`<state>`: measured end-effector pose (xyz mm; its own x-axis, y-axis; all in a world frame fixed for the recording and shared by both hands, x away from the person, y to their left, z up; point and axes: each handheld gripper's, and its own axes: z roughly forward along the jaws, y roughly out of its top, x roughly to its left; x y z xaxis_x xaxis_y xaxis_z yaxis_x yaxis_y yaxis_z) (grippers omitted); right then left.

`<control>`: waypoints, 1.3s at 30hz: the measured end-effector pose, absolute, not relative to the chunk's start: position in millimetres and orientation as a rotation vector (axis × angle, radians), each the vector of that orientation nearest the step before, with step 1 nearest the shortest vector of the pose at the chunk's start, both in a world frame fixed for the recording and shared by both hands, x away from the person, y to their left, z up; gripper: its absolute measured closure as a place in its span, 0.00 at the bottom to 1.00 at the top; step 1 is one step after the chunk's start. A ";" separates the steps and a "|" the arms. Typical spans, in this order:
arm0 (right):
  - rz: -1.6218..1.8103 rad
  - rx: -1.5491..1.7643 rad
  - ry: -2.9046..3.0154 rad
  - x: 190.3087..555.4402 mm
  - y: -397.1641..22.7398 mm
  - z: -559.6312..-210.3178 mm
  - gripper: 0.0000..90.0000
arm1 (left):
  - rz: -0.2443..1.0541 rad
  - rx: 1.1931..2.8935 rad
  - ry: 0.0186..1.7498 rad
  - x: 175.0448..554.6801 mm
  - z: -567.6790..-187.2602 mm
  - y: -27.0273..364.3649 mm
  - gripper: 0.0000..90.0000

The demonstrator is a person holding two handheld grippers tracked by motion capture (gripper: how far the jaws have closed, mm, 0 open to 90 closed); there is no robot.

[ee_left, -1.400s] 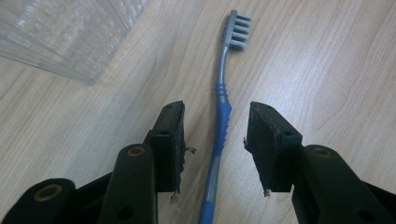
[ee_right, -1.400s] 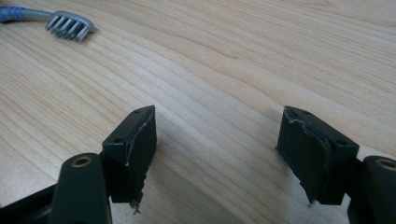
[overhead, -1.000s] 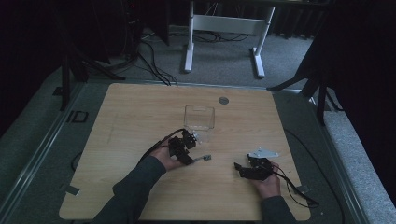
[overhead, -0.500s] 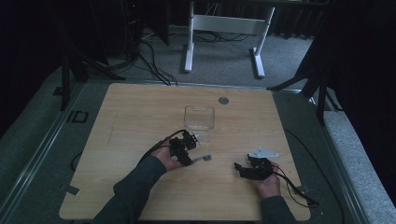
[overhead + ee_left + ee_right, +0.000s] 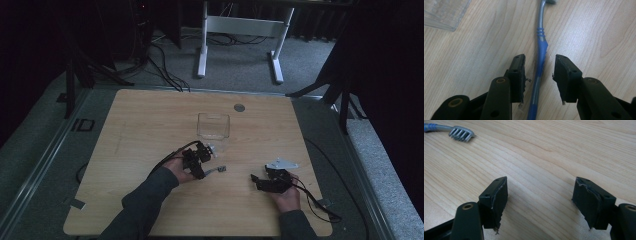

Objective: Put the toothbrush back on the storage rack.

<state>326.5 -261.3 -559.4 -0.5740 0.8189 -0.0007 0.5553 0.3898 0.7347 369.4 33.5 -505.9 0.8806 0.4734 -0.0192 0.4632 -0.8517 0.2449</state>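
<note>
- Step in hand, by the look of it: grasping the toothbrush (image 5: 541,53), with the lift to come.
- Toothbrush flat on the worktop (image 5: 150,130), near the middle, a little toward the near edge; blue and grey handle, bristled head pointing toward the right edge.
- Clear box (image 5: 213,125) just beyond it, toward the far edge; probably the goal, though not certain.
- Left hand-held gripper (image 5: 540,75) low over the handle, straddling it; jaws have just been closing, handle between them.
- A gap on each side of the handle in the left gripper view: pads not yet pressing, so open, nothing gripped.
- Handle slightly nearer the left pad (image 5: 519,72) than the other.
- Right hand-held gripper (image 5: 540,202) wide open and empty, resting near the front right corner, well apart from the toothbrush.
- Brush head at the top left of the right gripper view.
- Next move calls for: closing the rest of the way until both pads bear on the handle.
- Also calls for: squeezing squarely, since a thin rounded handle is likely to roll or slip out sideways.
- Then a straight lift and, presumably, a short carry toward the box, head clearing its rim.
- Small round disc (image 5: 239,107) near the far edge, out of the way.
</note>
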 end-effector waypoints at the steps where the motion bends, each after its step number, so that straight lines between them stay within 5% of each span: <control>1: 1.002 1.191 2.290 326.5 -261.3 -559.4 0.31 | 0.058 2.812 0.713 369.7 -506.2 33.5 0.68; 39: 1.003 1.190 2.290 326.7 -261.4 -559.4 0.31 | 0.049 2.870 0.695 373.1 -517.7 27.3 0.89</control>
